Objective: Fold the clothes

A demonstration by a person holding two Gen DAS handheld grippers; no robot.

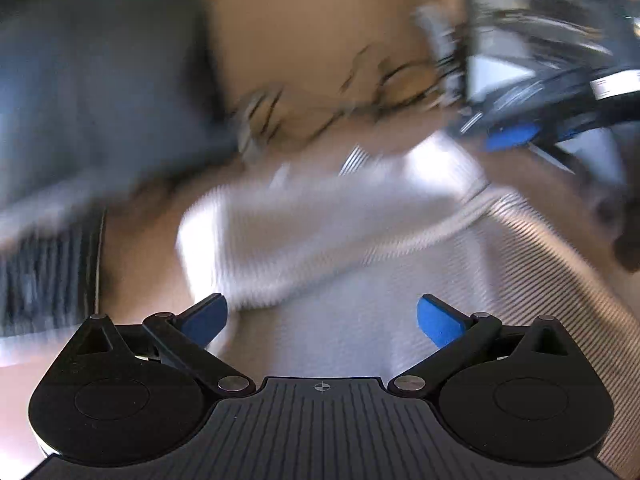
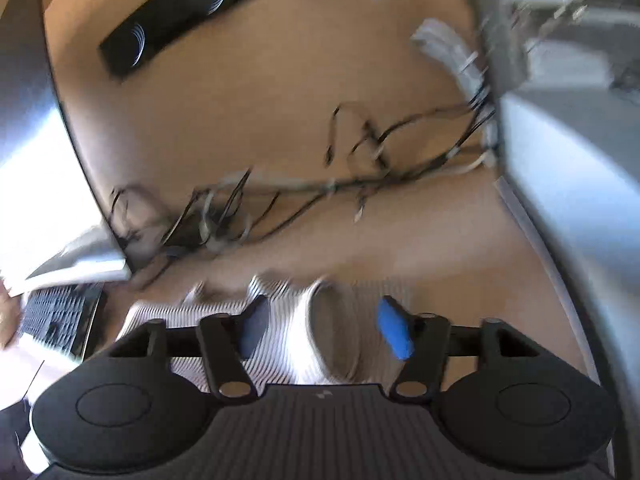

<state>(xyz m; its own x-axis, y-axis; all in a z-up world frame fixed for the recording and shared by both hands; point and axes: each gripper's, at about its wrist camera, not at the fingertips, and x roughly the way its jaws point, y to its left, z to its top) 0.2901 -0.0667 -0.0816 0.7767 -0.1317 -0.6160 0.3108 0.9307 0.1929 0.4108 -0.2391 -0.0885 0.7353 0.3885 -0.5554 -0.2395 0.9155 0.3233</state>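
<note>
We're seeing the left gripper (image 1: 322,318) standing released, blue pads (image 1: 438,322) spread wide, nothing pinched between them. The striped shirt (image 1: 320,240) is lying on the tan table (image 1: 304,32) directly ahead of and below that claw. A folded fold of it is running across the frame just past the fingertips, and flat cloth is filling the gap between the fingers underneath. We can't tell whether the pads are touching the fabric; the frame is motion-blurred.

In the same left wrist view the right gripper (image 1: 516,136) is showing at upper right, over the far right edge of the shirt. Its blue pads are visible, but how far apart they stand is too blurred to read here.

From the right wrist view, the right gripper (image 2: 322,328) is also standing released, fingers apart and not pressing on anything. The shirt (image 2: 208,316) is lying just under and ahead of the fingertips, and a rounded opening in the fabric, a collar or cuff, we can't tell which, is sitting between the two fingers.

Beyond the shirt a tangle of black cables (image 2: 360,168) is running across the table. A keyboard (image 2: 60,316) is lying at the left edge, near the shirt's left side, and a black bar-shaped object (image 2: 176,16) is sitting at the far end, well apart from the cloth.
</note>
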